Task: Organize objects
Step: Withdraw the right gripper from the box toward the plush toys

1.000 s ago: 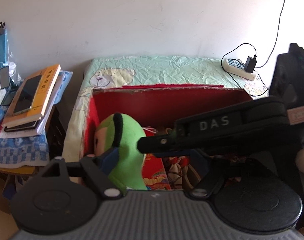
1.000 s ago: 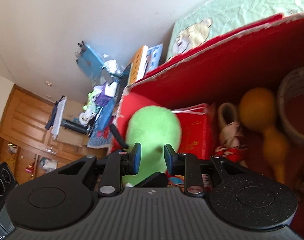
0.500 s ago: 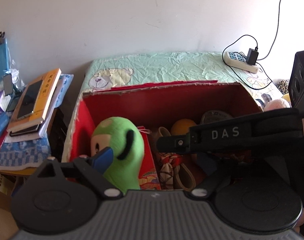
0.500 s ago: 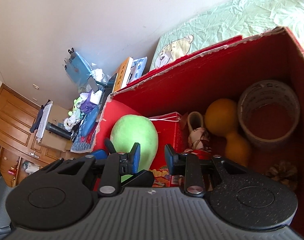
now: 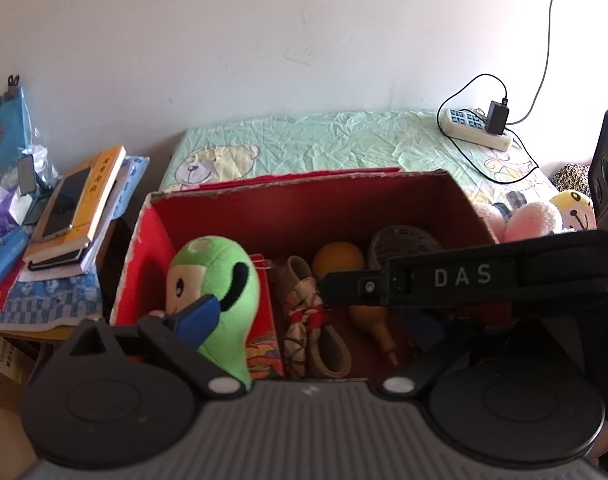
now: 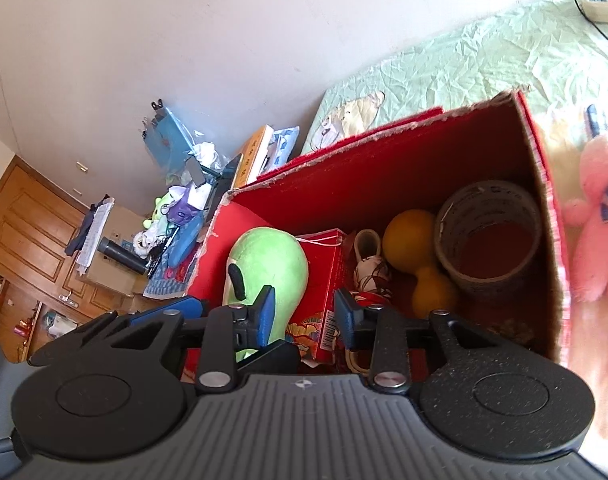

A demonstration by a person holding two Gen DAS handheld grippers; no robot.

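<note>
We hover both grippers over the red box (image 6: pixel 424 168), which holds the green plush toy (image 6: pixel 271 260) at its left end, then a red packet (image 6: pixel 324 280), a gourd (image 6: pixel 412 244) and a tape roll (image 6: pixel 488 236). Our right gripper (image 6: pixel 304 316) has its fingers apart, empty, just above the toy. Our left gripper (image 5: pixel 304 312) is spread wide, gripping nothing. The risk we see: the two grippers overlap above the box and could knock together, or nudge the toy over.
</note>
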